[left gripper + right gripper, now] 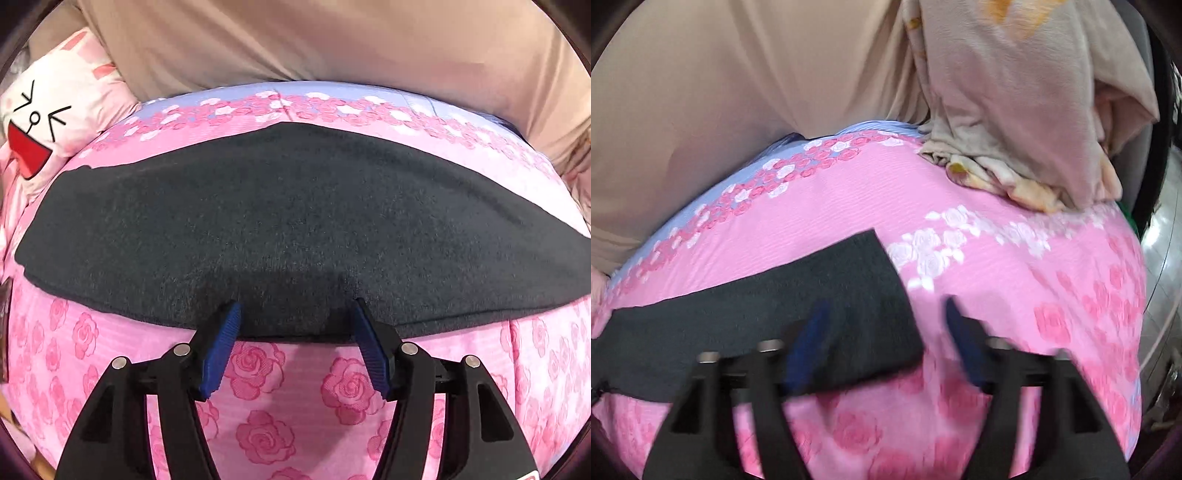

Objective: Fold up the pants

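In the left wrist view, the left gripper [295, 314], black with blue ribbed pads, has its two fingers spread apart. Nothing is pinched between them. The dark grey folded fleece pants [295, 221] lie flat just ahead of the fingers, as a long band going far to both sides. Both fingertips [231, 308] reach the near edge of the pants; if they touch the cloth I cannot tell. Under the pants and the gripper is the pink bed sheet with rose print [277, 387]. Far ahead is a beige curtain-like cloth [295, 40], and ahead to the left a white cushion with a cartoon face [55, 122].

In the right wrist view, which is blurred, the right gripper [886, 314] is also spread, with nothing between the fingers. One end of the pants [757, 314] lies ahead and to the left; the left finger is over it, the right finger is over the pink sheet [997, 258]. Ahead to the right lies a crumpled beige blanket with orange pattern [1015, 129].
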A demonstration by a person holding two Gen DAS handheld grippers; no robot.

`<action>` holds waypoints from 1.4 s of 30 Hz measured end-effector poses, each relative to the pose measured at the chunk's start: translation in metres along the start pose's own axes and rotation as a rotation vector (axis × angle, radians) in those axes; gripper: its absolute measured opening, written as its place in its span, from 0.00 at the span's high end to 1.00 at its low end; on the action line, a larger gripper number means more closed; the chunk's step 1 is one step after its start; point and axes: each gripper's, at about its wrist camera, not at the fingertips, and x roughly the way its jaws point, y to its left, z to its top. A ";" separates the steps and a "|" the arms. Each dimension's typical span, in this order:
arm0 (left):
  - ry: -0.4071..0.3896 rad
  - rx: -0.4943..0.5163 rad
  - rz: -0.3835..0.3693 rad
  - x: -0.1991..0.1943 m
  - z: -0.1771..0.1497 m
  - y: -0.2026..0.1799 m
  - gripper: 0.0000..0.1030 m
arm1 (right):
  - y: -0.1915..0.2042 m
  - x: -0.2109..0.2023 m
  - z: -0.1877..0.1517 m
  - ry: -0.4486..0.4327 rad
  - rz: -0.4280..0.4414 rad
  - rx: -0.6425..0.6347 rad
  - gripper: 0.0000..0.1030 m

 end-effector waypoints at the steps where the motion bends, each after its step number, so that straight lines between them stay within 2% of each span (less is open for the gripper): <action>1: -0.006 -0.006 0.001 0.000 0.000 0.001 0.41 | 0.003 0.008 -0.001 0.029 -0.001 -0.037 0.47; 2: -0.009 -0.007 0.003 0.000 -0.001 0.001 0.41 | 0.010 0.020 0.002 0.079 0.017 -0.077 0.71; 3: -0.010 -0.007 0.007 -0.001 -0.001 0.001 0.41 | 0.015 0.019 0.006 0.073 0.030 -0.090 0.93; 6: -0.019 -0.003 0.019 -0.002 -0.003 0.000 0.41 | 0.013 0.006 0.015 -0.015 0.016 -0.115 0.93; 9: -0.029 0.010 0.032 -0.004 -0.005 -0.004 0.37 | -0.006 0.033 0.008 0.086 -0.016 -0.078 0.86; 10: -0.030 0.013 0.027 -0.003 -0.005 -0.004 0.35 | -0.009 0.027 0.004 0.063 -0.015 -0.070 0.78; 11: -0.030 0.013 0.015 -0.003 -0.005 -0.003 0.30 | -0.011 0.013 -0.001 0.028 -0.021 -0.054 0.77; 12: -0.028 0.012 0.003 -0.003 -0.005 -0.002 0.28 | -0.013 0.003 -0.005 0.013 -0.008 -0.033 0.71; 13: -0.029 0.013 -0.008 -0.003 -0.005 -0.002 0.26 | -0.018 -0.007 -0.011 0.003 0.024 -0.006 0.60; 15: -0.034 0.015 -0.014 -0.004 -0.005 -0.003 0.24 | -0.026 -0.022 -0.025 0.005 0.081 0.061 0.47; 17: -0.046 0.015 -0.021 -0.006 -0.006 -0.003 0.21 | -0.031 -0.027 -0.037 0.026 0.111 0.107 0.45; 20: -0.073 -0.001 -0.040 -0.011 -0.008 0.000 0.20 | -0.035 -0.024 -0.045 0.046 0.107 0.145 0.45; 26: -0.102 -0.043 -0.085 -0.017 -0.010 0.009 0.19 | -0.028 0.000 -0.032 0.082 0.110 0.191 0.39; 27: -0.109 -0.049 -0.088 -0.018 -0.010 0.010 0.19 | -0.024 0.002 -0.031 0.087 0.106 0.187 0.51; 28: -0.114 -0.053 -0.090 -0.019 -0.010 0.011 0.19 | -0.021 0.006 -0.030 0.101 0.095 0.187 0.73; 29: -0.120 -0.057 -0.095 -0.020 -0.011 0.012 0.19 | -0.018 0.008 -0.029 0.105 0.068 0.190 0.77; 30: -0.124 -0.063 -0.101 -0.021 -0.011 0.013 0.19 | -0.013 0.008 -0.027 0.111 0.075 0.198 0.89; 31: -0.128 -0.070 -0.113 -0.022 -0.011 0.015 0.19 | -0.008 0.003 -0.024 0.096 0.094 0.212 0.88; 34: -0.129 -0.097 -0.160 -0.022 -0.011 0.022 0.19 | 0.031 -0.034 -0.007 -0.011 0.161 0.171 0.89; 37: -0.120 -0.132 -0.213 -0.020 -0.010 0.031 0.19 | 0.107 -0.074 0.013 -0.099 0.258 0.045 0.89; 40: -0.122 -0.162 -0.256 -0.020 -0.011 0.037 0.19 | 0.204 -0.096 0.020 -0.122 0.388 -0.114 0.89; 42: -0.127 -0.177 -0.277 -0.021 -0.012 0.040 0.19 | 0.273 -0.093 0.008 -0.089 0.470 -0.222 0.89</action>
